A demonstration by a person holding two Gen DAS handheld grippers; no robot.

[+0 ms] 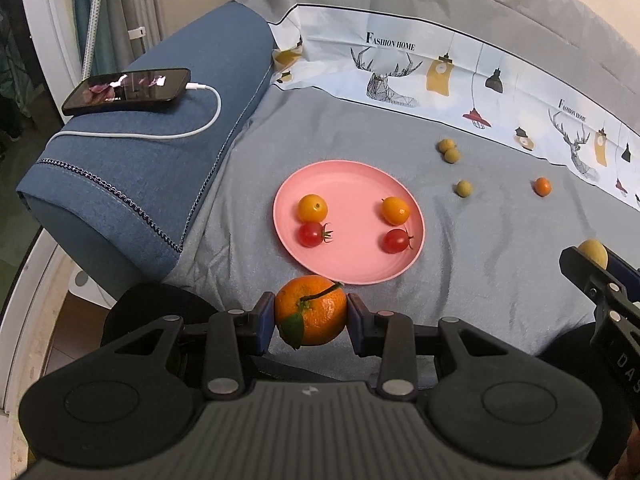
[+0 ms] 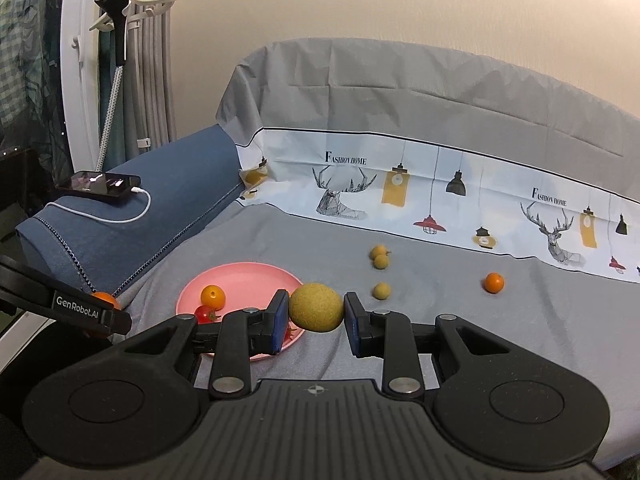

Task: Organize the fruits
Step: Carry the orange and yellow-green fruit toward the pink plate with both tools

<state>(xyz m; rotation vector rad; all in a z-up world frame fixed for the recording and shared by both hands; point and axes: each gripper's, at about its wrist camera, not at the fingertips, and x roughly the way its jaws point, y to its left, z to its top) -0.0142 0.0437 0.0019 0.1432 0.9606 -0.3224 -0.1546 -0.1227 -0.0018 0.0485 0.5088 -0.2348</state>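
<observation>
The left gripper (image 1: pixel 311 316) has its jaws clamped on an orange (image 1: pixel 310 309), held just in front of the pink plate (image 1: pixel 348 264). Right of the plate, the right gripper (image 2: pixel 316 312) has its jaws clamped on a yellow fruit (image 2: pixel 316 307). Two small oranges (image 1: pixel 313 208) and two tomatoes (image 1: pixel 312 234) sit on the plate.

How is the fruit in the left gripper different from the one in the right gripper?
The mandarin is orange, with a green stem and leaf; the longan is dull yellow-brown and bare. The mandarin looks larger between its pads than the longan. Both are round and clamped off the sheet, near the pink plate.
</observation>
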